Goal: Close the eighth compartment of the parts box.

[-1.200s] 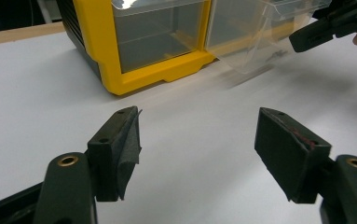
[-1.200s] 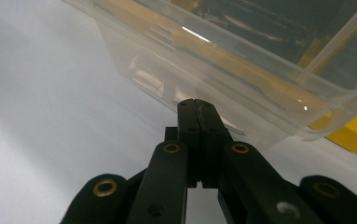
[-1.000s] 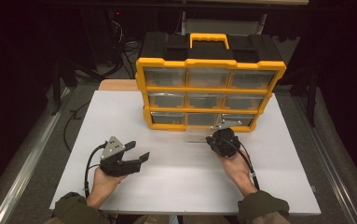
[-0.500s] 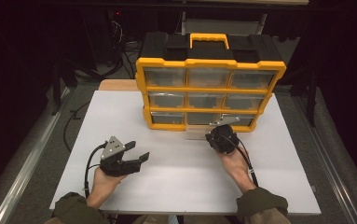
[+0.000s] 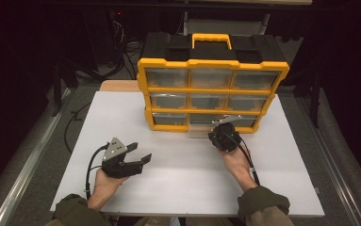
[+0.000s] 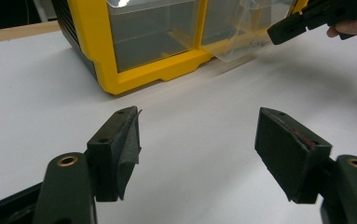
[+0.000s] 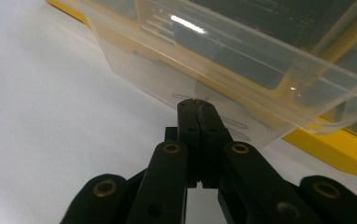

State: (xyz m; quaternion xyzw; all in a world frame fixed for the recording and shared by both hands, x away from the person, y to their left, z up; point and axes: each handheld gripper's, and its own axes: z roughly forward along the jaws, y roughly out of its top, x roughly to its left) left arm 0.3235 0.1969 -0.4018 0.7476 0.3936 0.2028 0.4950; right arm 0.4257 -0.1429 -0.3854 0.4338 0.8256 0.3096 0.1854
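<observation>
A yellow organiser (image 5: 211, 63) with clear drawers stands at the back of the white table (image 5: 178, 193). Its bottom middle drawer (image 7: 241, 60) is pulled partway out and tilts forward (image 6: 241, 35). My right gripper (image 7: 197, 103) is shut, its tips pinching the rounded tab on that drawer's front wall. A few screws show dimly through the drawer's clear floor. In the high view the right gripper (image 5: 216, 133) sits at the organiser's lower edge. My left gripper (image 5: 141, 151) lies low over the table to the left, open with nothing between its jaws (image 6: 197, 140).
The organiser has a black back and a yellow carry handle (image 5: 210, 38). Cables trail from both grippers toward the person's sleeves. White tabletop stretches between the two hands and to the left of the organiser. Dark floor and metal rails surround the table.
The right gripper has edged slightly left and toward the organiser, staying shut. The left gripper has kept still.
</observation>
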